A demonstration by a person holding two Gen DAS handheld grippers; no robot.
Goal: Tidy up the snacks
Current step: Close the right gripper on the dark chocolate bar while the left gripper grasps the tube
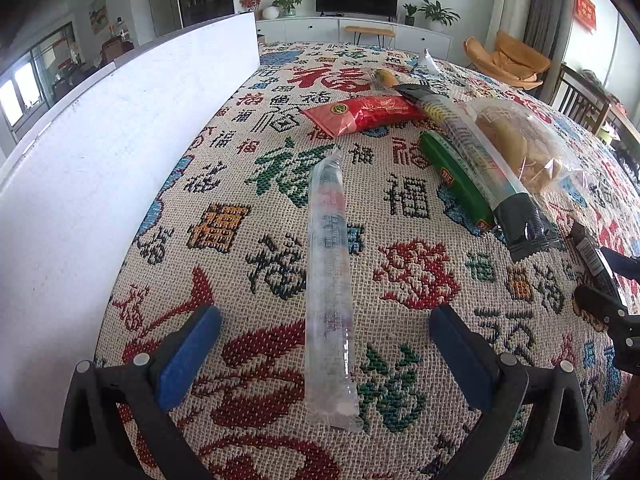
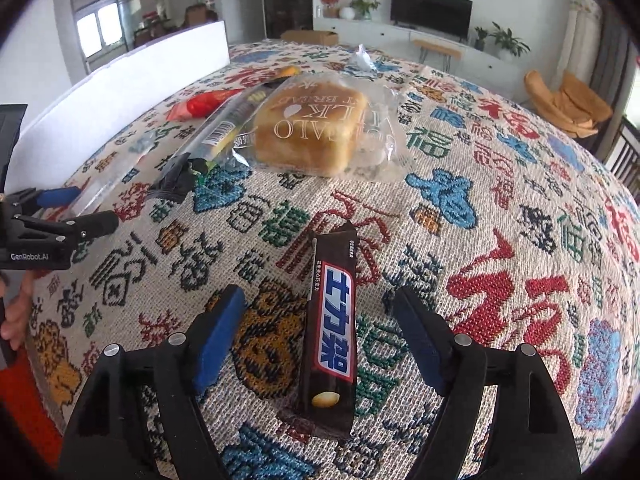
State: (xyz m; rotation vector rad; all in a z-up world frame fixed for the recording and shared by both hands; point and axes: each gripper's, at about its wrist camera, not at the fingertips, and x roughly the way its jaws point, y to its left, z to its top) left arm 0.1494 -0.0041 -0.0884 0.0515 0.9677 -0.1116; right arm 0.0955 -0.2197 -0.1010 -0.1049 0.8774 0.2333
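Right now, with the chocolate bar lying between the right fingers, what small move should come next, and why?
Probably lift the right gripper clear: its fingers stand open, touching nothing, and the chocolate bar lies flat on the patterned cloth, apart from the bread bag.

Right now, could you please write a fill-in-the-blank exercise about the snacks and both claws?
1. The chocolate bar lies between the ____ claw's open jaws.
2. The clear tube pack lies between the ____ claw's jaws.
3. The bagged bread lies on the patterned ____.
4. Both claws are ____.

Missing words: right; left; cloth; open
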